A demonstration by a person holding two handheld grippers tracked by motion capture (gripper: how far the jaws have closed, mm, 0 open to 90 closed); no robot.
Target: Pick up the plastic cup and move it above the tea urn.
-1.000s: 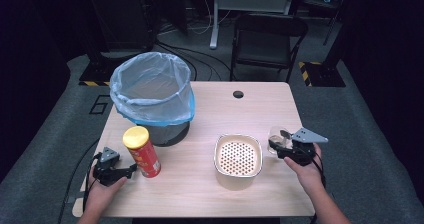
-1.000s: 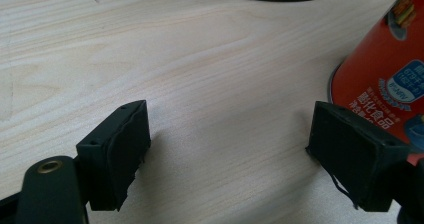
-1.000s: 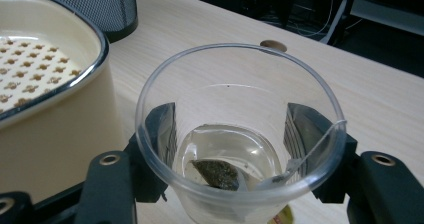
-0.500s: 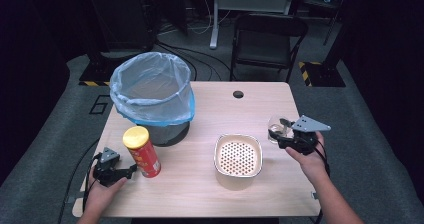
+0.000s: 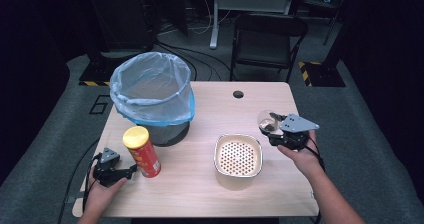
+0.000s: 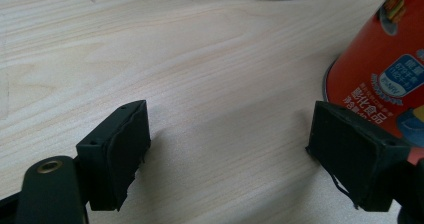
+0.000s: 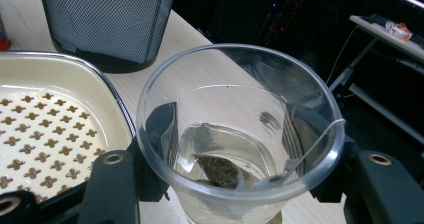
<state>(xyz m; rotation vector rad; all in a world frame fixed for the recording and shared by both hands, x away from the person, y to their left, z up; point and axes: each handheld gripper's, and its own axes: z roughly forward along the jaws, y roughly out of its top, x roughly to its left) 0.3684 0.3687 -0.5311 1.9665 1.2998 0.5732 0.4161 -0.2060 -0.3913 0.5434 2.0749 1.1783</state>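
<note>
My right gripper [image 5: 274, 128] is shut on a clear plastic cup [image 5: 267, 120], held off the table to the right of the square bowl [image 5: 238, 159]. In the right gripper view the cup [image 7: 240, 129] sits between the jaws, with a tea bag [image 7: 218, 170] and a little liquid at its bottom. My left gripper [image 5: 129, 171] rests open on the table at the front left, just left of a red chips can [image 5: 142, 152] with a yellow lid. In the left gripper view the can [image 6: 385, 69] stands beyond the right jaw, not between the jaws of my left gripper [image 6: 232, 151].
A mesh bin [image 5: 151, 91] lined with a blue bag stands at the back left of the wooden table [image 5: 225, 109]. The cream bowl [image 7: 45, 129] has a dotted inside. A cable hole [image 5: 238, 94] lies near the far edge, and a chair [image 5: 267, 39] stands behind it.
My right gripper has lifted the cup and carried it slightly left and away from the table's right edge. The left gripper and the can have stayed put.
</note>
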